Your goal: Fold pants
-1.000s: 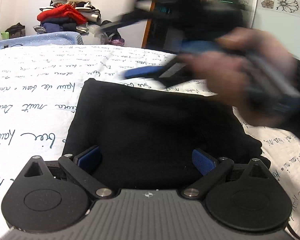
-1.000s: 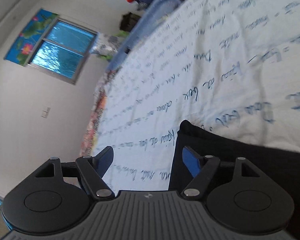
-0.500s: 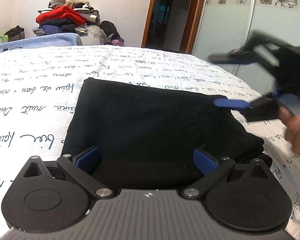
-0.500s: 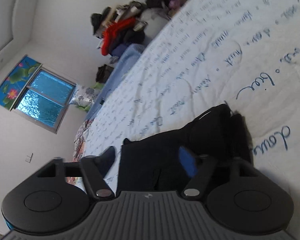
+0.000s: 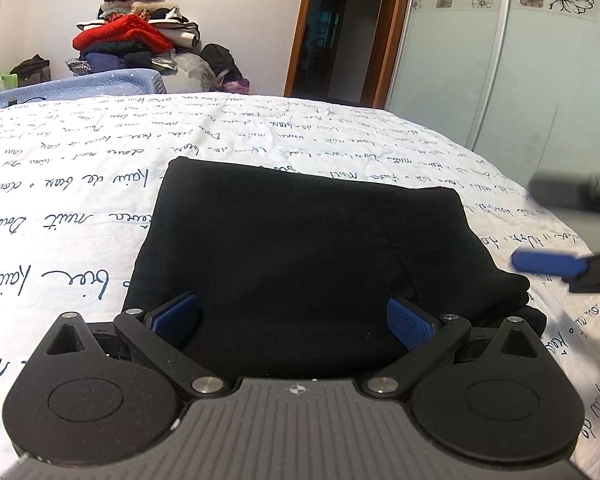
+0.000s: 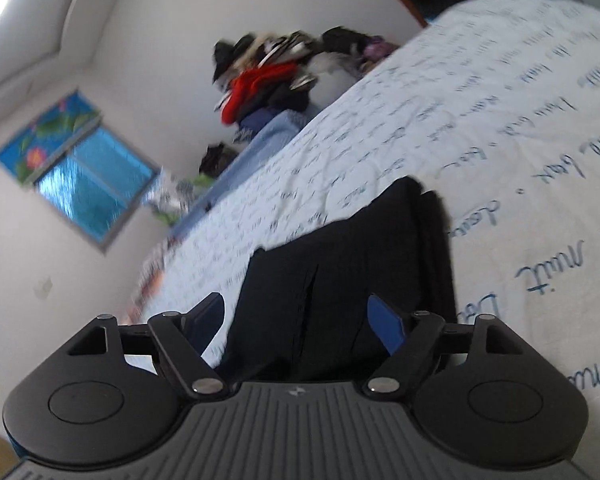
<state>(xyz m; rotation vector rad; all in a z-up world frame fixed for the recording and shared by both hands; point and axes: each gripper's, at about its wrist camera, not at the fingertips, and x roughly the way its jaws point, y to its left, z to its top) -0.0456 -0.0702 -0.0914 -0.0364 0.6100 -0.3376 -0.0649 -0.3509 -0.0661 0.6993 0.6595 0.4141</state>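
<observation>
Folded black fabric pants (image 5: 300,264) lie as a flat rectangular bundle on the bed's white quilted cover printed with blue handwriting (image 5: 80,184). My left tool (image 5: 292,320) hangs over the near edge of the pants, its blue pads spread wide, nothing between them pressed. My right tool (image 6: 296,320) is tilted just off the pants' right side, pads likewise wide apart and empty; its picture is blurred. Beyond the pants, at the far wall, sits a pile of mixed clothes topped with red (image 5: 128,36).
</observation>
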